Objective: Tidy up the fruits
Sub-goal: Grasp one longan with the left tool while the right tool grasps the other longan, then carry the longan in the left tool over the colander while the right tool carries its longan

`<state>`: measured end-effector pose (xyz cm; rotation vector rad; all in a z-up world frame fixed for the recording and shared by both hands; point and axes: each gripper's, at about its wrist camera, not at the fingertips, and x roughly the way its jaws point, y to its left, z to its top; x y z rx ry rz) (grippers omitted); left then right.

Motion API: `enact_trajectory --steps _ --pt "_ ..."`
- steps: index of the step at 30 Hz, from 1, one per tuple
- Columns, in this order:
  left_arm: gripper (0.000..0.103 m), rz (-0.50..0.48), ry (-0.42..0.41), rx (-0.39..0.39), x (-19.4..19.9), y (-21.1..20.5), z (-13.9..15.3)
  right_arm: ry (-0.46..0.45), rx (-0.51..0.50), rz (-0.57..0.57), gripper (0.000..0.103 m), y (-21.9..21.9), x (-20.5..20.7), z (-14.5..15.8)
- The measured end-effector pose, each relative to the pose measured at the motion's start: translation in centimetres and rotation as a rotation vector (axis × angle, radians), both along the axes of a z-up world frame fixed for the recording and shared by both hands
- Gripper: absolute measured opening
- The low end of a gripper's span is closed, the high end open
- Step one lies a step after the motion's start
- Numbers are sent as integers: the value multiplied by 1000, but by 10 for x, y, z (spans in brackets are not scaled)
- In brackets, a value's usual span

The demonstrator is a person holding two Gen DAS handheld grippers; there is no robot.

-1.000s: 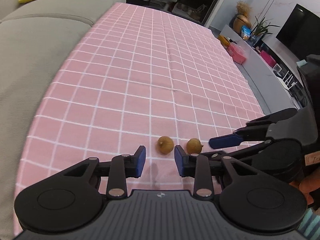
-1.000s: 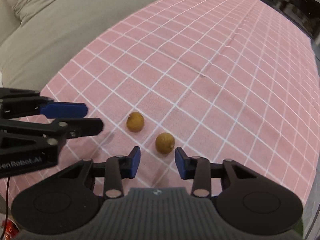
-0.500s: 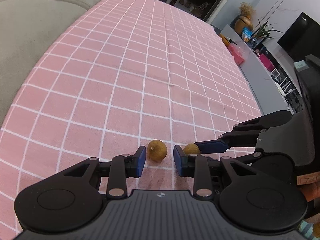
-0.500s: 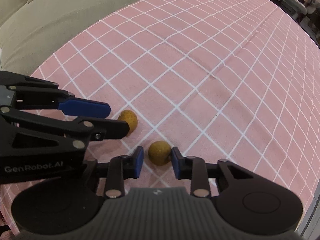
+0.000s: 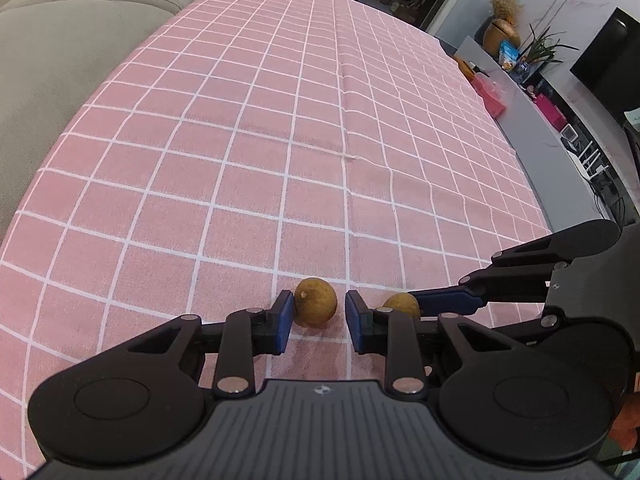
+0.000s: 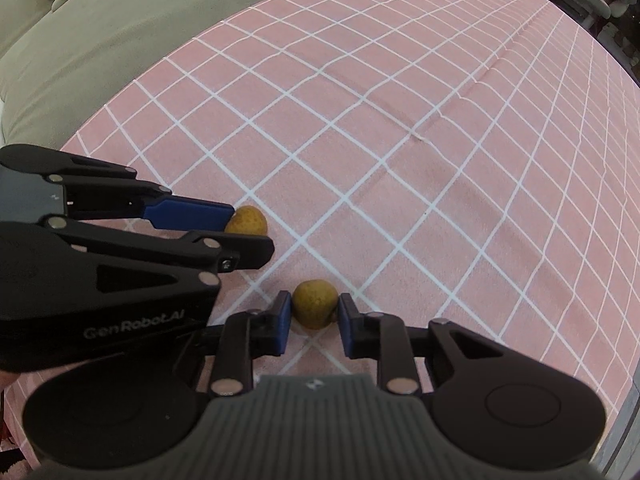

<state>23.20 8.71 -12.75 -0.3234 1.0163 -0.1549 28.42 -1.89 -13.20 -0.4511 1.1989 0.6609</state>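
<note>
Fingers first: the right gripper (image 6: 310, 317) has its blue pads pressed on both sides of one small brown fruit (image 6: 314, 309), so that one's pinched, though it's still sitting on the pink checked tablecloth (image 6: 400, 160). The left gripper (image 5: 316, 320) is closing on the other fruit (image 5: 315, 301); the left pad looks to be touching it, but there's a sliver of gap at the right pad, so no real hold yet. Both fruits sit near each other at the near edge of the cloth, and the two tools are crowded together, with the right one's fingertips just beside the left one's right finger. My take on doing this well: finish the left squeeze gently, these little round things look like they'd roll or pop out if the pads catch them off-center. Keep the fruit centered on the pads, not out at the tips. Then lift straight up, one hand slightly ahead of the other, so the tools don't bump. Can't see any bowl or tray for them in either view, so the drop spot is unknown.
</note>
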Motion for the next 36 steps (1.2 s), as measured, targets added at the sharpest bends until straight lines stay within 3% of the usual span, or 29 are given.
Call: enact_trajectory --steps 2,9,20,29,36 --pt "26 10 3 -3 0 0 0 -2 -5 -2 21 1 0 0" --pt "25 38 -20 -24 -3 3 4 -19 -19 -18 21 4 -5 1" --pt "25 18 -79 0 -14 -2 43 -63 34 -74 20 1 -29 35" --pt "25 -95 -174 73 -37 -31 97 -92 151 -186 20 -27 -68 87" --pt "25 -221 -235 117 -63 -80 129 -129 225 -255 20 -62 -110 123"
